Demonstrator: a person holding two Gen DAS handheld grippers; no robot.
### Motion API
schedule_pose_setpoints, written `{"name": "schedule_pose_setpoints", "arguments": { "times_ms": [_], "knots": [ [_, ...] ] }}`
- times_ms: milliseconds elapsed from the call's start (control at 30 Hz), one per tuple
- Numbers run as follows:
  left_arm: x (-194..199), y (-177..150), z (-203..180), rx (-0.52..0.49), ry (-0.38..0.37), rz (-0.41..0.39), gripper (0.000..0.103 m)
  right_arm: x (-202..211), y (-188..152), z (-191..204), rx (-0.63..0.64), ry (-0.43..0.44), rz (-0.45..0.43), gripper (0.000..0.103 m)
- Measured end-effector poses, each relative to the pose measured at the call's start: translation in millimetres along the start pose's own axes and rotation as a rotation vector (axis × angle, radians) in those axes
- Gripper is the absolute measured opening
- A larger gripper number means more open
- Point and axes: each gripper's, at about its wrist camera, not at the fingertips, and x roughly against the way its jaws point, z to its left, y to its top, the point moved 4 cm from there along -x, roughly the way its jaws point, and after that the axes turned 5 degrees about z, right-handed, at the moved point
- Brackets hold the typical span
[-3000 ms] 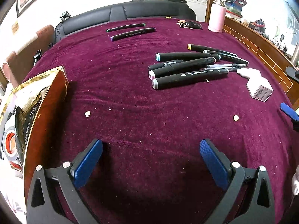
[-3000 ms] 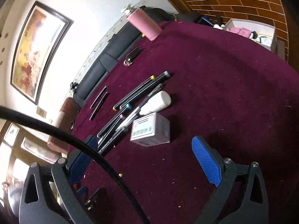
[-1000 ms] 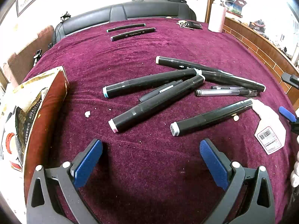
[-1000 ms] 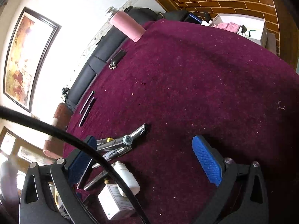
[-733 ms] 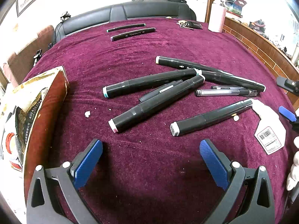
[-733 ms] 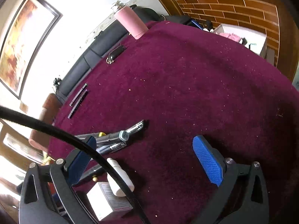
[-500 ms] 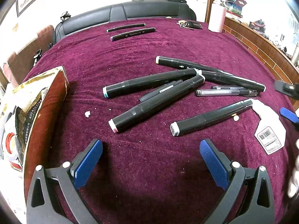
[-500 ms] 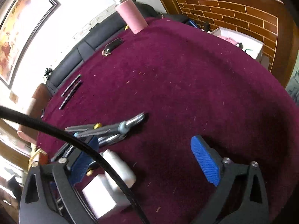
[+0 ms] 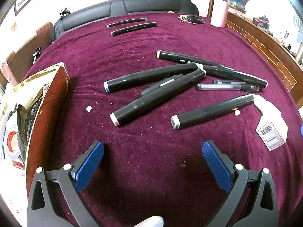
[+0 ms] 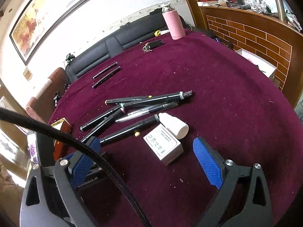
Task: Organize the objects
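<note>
Markers: a loose fan of black markers point(image 9: 157, 96) lies on the maroon worktop point(image 9: 151, 41), mid-way between the gold-and-red box point(image 9: 47, 102) and the small white carton point(image 9: 272, 132).
Marker nearest the carton: the grey-capped marker point(image 9: 212, 111) lies alone, its far end touching the white dropper bottle point(image 10: 174, 124) that lies just beside the carton.
Clear pen: a clear pen point(image 9: 227, 86) lies beyond that marker, further from the carton, against the fan.
Sorted pair: two markers point(image 9: 132, 26) lie side by side, well apart from the carton, toward the black sofa point(image 9: 132, 5).
Handling: by my judgement the markers are light, stiff and smooth; round barrels may roll on the nap. Best taken across the barrel near its middle, starting with one that lies free rather than crossed.
Carton and bottle: likely light; the carton could crush under a hard squeeze.
Left tool point(image 9: 153, 162): spread wide, holding nothing, hanging short of the fan with no contact.
Right tool point(image 10: 145, 160): spread wide, empty, poised just short of the carton, touching nothing.
</note>
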Motion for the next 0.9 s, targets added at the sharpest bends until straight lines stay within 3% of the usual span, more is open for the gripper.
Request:
{"name": "schedule_pose_setpoints", "arguments": {
  "times_ms": [267, 900],
  "knots": [
    [4.4, -8.7, 1.8, 0.04, 0.018, -0.006, 0.102, 8.3, -7.3, 6.3, 0.028, -0.047, -0.009, 0.1],
    [7.9, -15.5, 1.4, 0.028, 0.009, -0.045, 0.102, 18.9, -7.1, 6.1, 0.032, 0.012, -0.023, 0.1]
  ]
}}
